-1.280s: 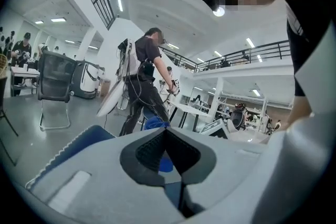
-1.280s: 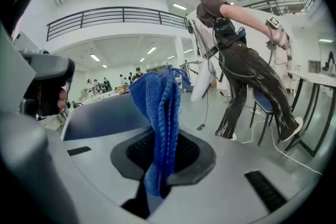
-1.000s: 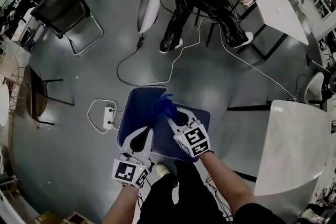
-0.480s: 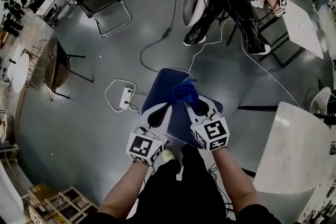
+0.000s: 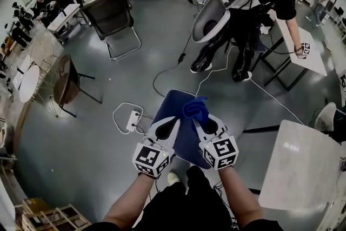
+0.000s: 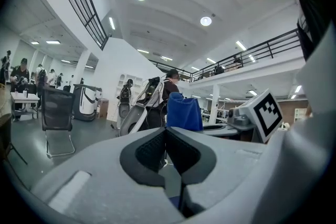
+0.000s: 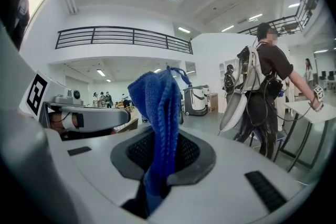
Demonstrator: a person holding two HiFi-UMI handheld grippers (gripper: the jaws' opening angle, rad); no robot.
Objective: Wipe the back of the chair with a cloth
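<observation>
The right gripper [image 5: 201,123] clamps the blue cloth [image 5: 194,109], bunched beyond its fingertips to wipe the blue chair [image 5: 168,104]. The left gripper [image 5: 170,124] sits closed and empty (likely for steadying).

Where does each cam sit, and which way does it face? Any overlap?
Head view: on the person's head, steeply down at the blue chair, left gripper and right gripper; forearms show.
Left gripper view: on the left gripper, level along its shut jaws; the right gripper's marker cube shows.
Right gripper view: on the right gripper, along jaws shut on the blue cloth; the left gripper's marker cube shows.
Shared: all three see the blue cloth.
</observation>
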